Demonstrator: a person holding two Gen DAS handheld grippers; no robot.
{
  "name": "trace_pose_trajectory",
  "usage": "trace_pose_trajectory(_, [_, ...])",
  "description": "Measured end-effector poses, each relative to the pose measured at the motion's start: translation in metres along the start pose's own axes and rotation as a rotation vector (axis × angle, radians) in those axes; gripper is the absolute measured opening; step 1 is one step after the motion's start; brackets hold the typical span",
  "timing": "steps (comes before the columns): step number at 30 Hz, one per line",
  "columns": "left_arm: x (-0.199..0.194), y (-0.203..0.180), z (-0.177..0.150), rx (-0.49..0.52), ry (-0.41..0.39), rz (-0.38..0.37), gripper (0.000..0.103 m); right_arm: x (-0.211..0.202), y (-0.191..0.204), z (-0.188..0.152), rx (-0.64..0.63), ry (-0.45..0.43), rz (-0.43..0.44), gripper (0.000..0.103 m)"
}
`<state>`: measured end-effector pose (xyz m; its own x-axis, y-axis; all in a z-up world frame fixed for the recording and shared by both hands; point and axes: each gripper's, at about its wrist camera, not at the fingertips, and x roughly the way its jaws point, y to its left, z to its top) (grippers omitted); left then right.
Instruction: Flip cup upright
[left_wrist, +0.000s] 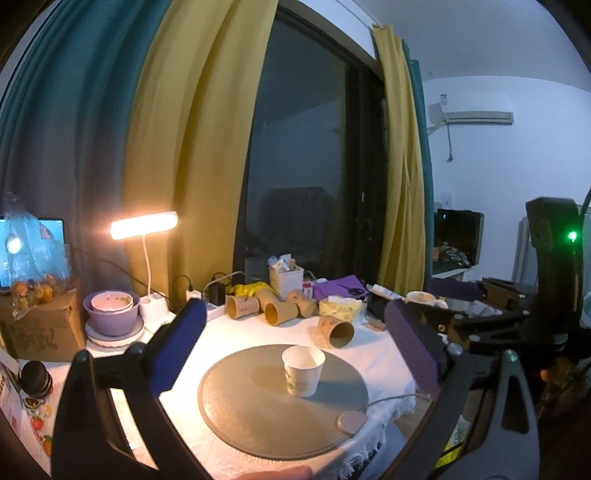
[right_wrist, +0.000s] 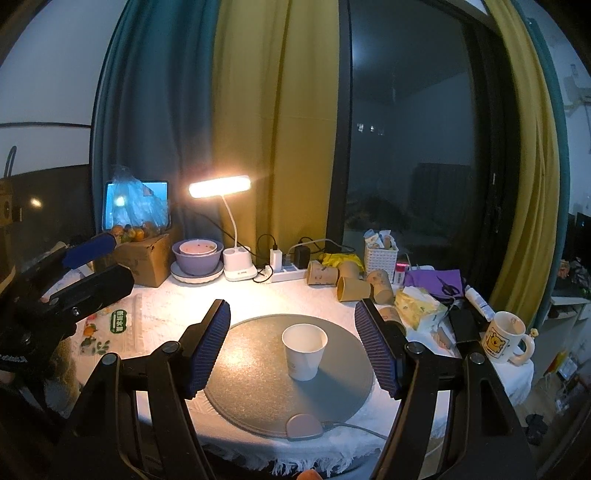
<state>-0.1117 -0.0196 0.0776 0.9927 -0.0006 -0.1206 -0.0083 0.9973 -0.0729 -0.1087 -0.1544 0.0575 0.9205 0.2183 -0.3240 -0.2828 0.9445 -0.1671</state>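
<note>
A white paper cup (left_wrist: 303, 370) stands upright, mouth up, on a round grey mat (left_wrist: 258, 413). It also shows in the right wrist view (right_wrist: 304, 350) on the mat (right_wrist: 258, 387). My left gripper (left_wrist: 295, 339) is open and empty, its blue pads wide apart, above and short of the cup. My right gripper (right_wrist: 293, 343) is open and empty, its pads either side of the cup and well apart from it. The right gripper's body shows at the right of the left wrist view (left_wrist: 480, 321). The left gripper shows at the left of the right wrist view (right_wrist: 92, 266).
Several brown paper cups (right_wrist: 351, 282) lie on their sides behind the mat. A lit desk lamp (right_wrist: 229, 229), purple bowls (right_wrist: 197, 256), a cardboard box (right_wrist: 146, 258), a white basket (right_wrist: 380, 254), a tissue pack (right_wrist: 417, 306) and a bear mug (right_wrist: 504, 338) crowd the table edges. A pink puck with cable (right_wrist: 303, 426) sits at the mat's front.
</note>
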Motion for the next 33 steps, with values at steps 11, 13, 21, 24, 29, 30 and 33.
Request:
trace_pose_trajectory(11, [0.0001, -0.0015, -0.0021, -0.001, 0.012, 0.005, 0.098, 0.0013, -0.001, -0.0022, 0.0, 0.012, 0.008, 0.073])
trace_pose_trajectory(13, [0.0005, -0.0018, -0.0022, -0.002, 0.012, 0.005, 0.098, 0.0017, -0.0009, -0.0023, 0.0, 0.013, 0.009, 0.073])
trace_pose_trajectory(21, [0.0017, -0.0006, -0.0043, -0.01, 0.021, 0.005, 0.098, 0.0009, -0.0005, -0.0043, -0.006, 0.021, 0.023, 0.073])
trace_pose_trajectory(24, [0.0022, 0.0012, -0.0047, -0.01, 0.021, 0.005, 0.098, 0.0022, 0.0001, -0.0042, -0.009, 0.024, 0.027, 0.073])
trace_pose_trajectory(29, [0.0024, 0.0014, -0.0043, -0.009, 0.021, 0.005, 0.098, 0.0036, -0.0005, -0.0048, -0.011, 0.029, 0.03, 0.073])
trace_pose_trajectory(30, [0.0026, 0.0014, -0.0042, -0.009, 0.021, 0.004, 0.098, 0.0036, -0.0004, -0.0049, -0.012, 0.029, 0.03, 0.073])
trace_pose_trajectory(33, [0.0027, 0.0016, -0.0041, -0.009, 0.023, 0.004, 0.098, 0.0039, -0.0001, -0.005, -0.009, 0.028, 0.028, 0.073])
